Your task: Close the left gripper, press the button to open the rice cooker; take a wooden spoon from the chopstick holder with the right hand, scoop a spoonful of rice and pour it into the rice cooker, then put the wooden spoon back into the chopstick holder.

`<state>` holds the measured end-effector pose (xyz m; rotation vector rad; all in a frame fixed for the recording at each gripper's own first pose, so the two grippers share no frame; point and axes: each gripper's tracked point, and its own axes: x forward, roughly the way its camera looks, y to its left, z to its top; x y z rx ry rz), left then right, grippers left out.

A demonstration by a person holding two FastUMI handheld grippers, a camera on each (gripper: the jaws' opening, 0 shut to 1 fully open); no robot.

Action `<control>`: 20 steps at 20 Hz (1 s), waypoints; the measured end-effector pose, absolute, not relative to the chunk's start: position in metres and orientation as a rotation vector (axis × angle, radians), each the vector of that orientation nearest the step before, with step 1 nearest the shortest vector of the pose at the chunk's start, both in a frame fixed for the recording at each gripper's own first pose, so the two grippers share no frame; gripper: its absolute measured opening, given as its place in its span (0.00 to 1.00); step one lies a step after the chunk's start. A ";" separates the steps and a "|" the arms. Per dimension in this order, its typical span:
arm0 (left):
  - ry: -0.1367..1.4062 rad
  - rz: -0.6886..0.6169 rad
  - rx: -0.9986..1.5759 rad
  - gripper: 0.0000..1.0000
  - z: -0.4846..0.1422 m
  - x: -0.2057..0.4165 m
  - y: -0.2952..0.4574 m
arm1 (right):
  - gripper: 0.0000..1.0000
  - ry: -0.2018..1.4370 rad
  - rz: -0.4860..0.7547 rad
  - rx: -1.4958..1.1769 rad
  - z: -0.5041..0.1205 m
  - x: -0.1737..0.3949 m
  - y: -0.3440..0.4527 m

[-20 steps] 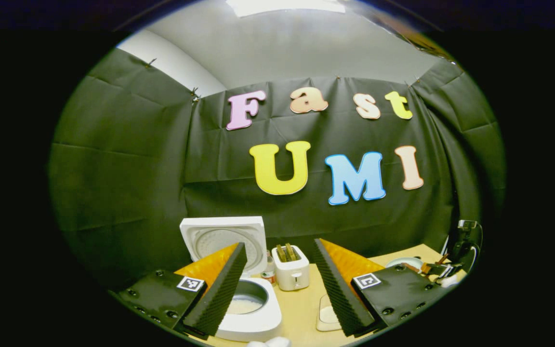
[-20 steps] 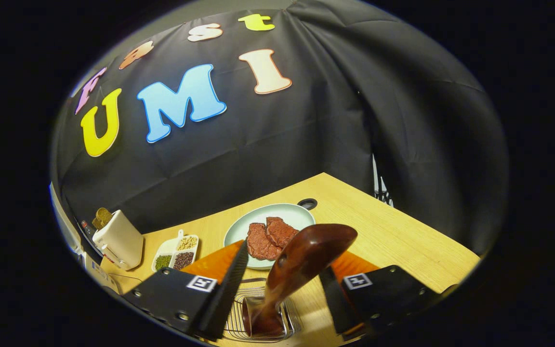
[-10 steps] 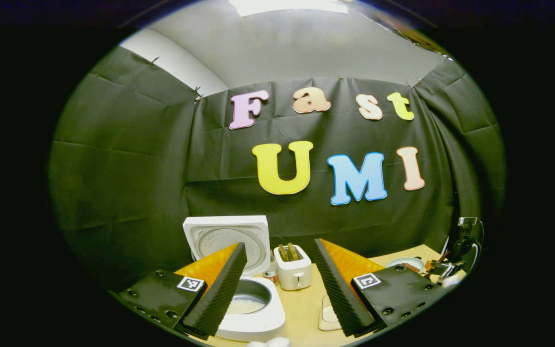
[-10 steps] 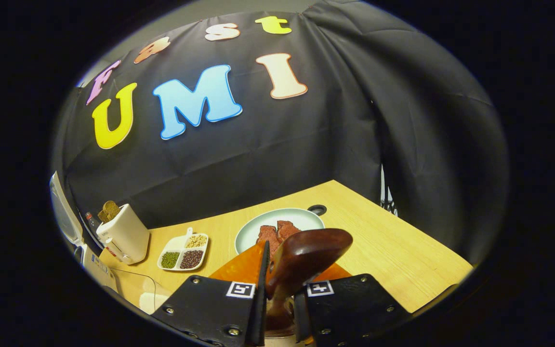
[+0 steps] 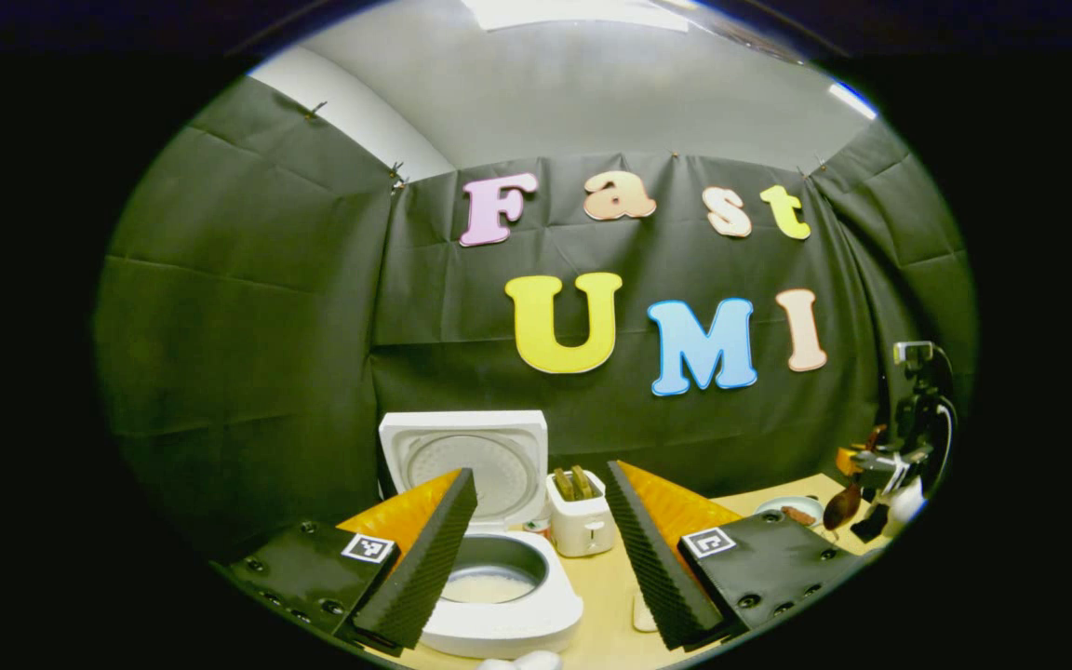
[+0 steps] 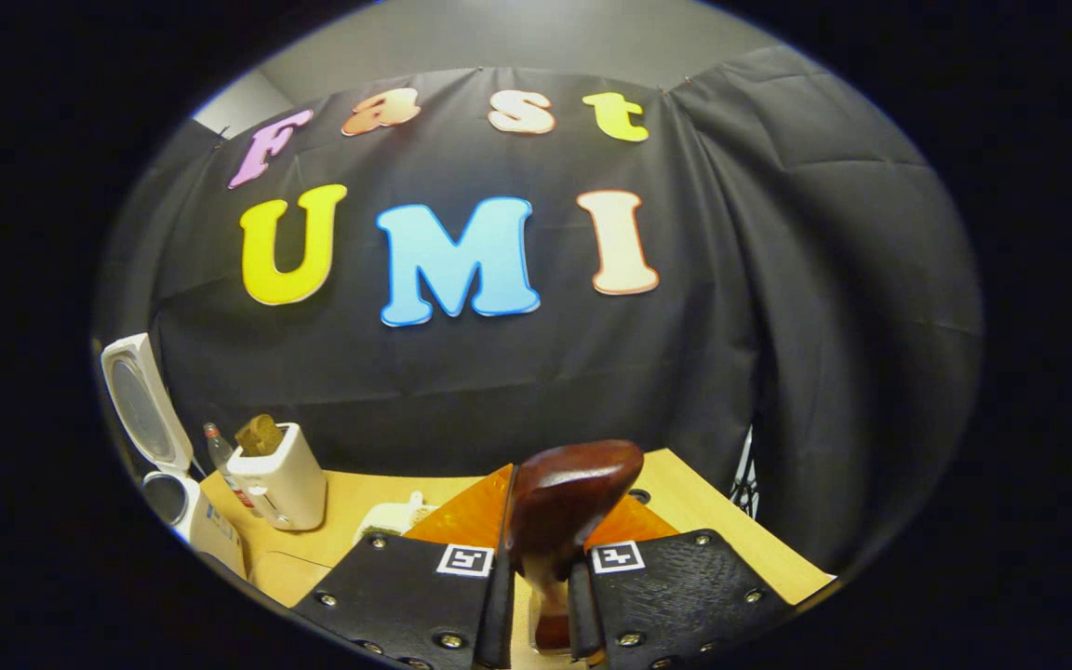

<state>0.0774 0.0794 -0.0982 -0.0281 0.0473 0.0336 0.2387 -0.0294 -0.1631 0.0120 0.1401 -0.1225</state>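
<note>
The rice cooker (image 5: 499,586) stands on the tabletop (image 5: 606,596) with its lid (image 5: 466,461) swung up and white rice showing in the pot. Just right of the rice cooker sits a white toaster (image 5: 582,521) with slices in its slots. The left tool (image 5: 536,544) hangs in front of the rice cooker with its fingers spread wide, gripping nothing. Far right of the rice cooker, the right tool (image 6: 541,577) has its fingers pressed onto the handle of the wooden spoon (image 6: 559,507), whose dark bowl rises above the fingertips, lifted over the tabletop. In the right gripper view, the rice cooker lies at the far left beside the toaster.
</note>
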 end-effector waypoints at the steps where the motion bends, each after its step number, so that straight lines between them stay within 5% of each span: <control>1: 0.049 0.036 -0.031 0.98 -0.099 0.076 0.086 | 0.24 0.129 -0.101 -0.004 -0.151 0.236 -0.012; 10: 0.043 0.068 -0.048 0.96 -0.112 0.067 0.125 | 0.24 0.165 0.108 -0.226 -0.190 0.217 0.151; 20: 0.073 0.091 -0.053 0.96 -0.130 0.069 0.149 | 0.24 0.278 0.154 -0.606 -0.304 0.222 0.173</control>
